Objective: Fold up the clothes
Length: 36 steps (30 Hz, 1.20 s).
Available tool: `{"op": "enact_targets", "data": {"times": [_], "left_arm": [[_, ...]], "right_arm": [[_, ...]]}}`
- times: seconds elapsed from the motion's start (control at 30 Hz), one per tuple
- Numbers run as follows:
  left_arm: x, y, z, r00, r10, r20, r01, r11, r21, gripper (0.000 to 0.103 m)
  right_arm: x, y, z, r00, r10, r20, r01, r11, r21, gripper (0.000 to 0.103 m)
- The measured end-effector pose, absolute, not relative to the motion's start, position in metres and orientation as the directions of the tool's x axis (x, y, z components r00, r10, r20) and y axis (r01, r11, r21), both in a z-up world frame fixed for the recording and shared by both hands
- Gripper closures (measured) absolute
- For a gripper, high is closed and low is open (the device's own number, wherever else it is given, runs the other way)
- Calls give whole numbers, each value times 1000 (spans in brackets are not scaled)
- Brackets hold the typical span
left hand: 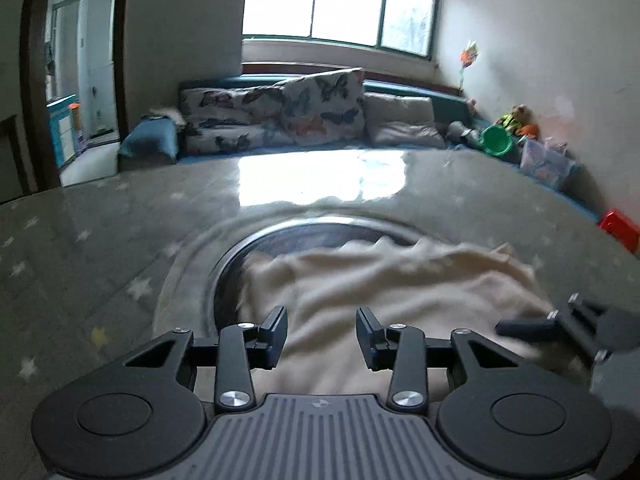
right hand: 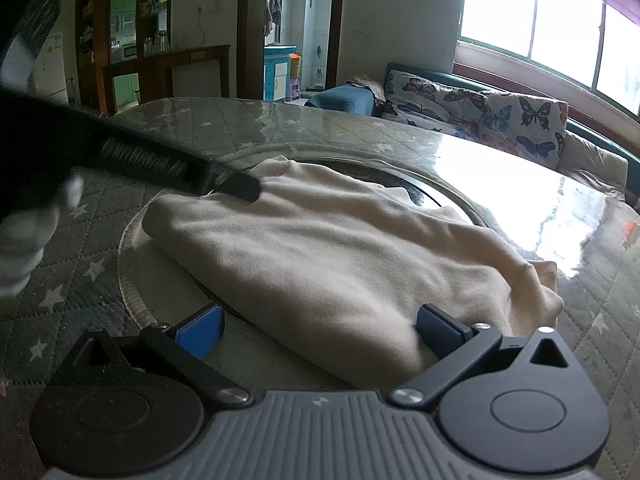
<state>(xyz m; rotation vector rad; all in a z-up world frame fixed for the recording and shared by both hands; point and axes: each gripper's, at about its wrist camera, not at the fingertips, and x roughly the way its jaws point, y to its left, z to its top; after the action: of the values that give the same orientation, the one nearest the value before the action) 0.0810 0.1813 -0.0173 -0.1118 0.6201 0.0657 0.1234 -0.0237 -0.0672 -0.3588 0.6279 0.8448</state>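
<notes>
Hovering narrow, empty left gripper (left hand: 321, 336) at the cream fleece garment's (right hand: 320, 256) 9 o'clock; right gripper (right hand: 320, 330) wide, so folds might slump on the slick counter (right hand: 500, 184).

I saw a cream garment (right hand: 320, 256) on a grey quilted table cover (right hand: 80, 248) with pale stars. The far sofa cushions (right hand: 480, 116) were white with coloured butterflies. My right gripper (right hand: 316, 330) had blue pads, and a green bowl (left hand: 497, 141) lay far right.
</notes>
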Motion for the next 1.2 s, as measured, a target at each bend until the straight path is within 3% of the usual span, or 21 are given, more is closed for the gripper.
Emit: {"op": "enact_targets", "data": {"times": [0.2,0.4,0.63,0.8,0.93,1.07,1.2], "left_arm": [[119,180,-26,792,-2,-610,-64,994,-87,61],[140,207,-40,755,40,-654,-141,985,-102,54],[145,200,-27,779,15,-627,-117,986,-121,54],[160,192,-38,771,48,-635,-111,992,-60,53],[165,190,-40,775,65,-629,-114,993,-38,41],[145,188,-25,819,110,-563,-138,990,-7,3],[116,192,-13,852,74,-518,-100,995,-22,0]], "right_arm": [[120,-21,-67,501,579,-643,-782,621,-50,0],[119,-21,-67,501,579,-643,-782,622,-49,0],[119,-22,-68,501,579,-644,-782,622,-49,0],[118,-22,-67,501,579,-644,-782,622,-49,0],[117,-22,-67,501,578,-644,-781,622,-49,0],[117,-22,-66,501,578,-644,-781,622,-48,0],[117,-22,-66,500,578,-644,-781,623,-48,0]]}}
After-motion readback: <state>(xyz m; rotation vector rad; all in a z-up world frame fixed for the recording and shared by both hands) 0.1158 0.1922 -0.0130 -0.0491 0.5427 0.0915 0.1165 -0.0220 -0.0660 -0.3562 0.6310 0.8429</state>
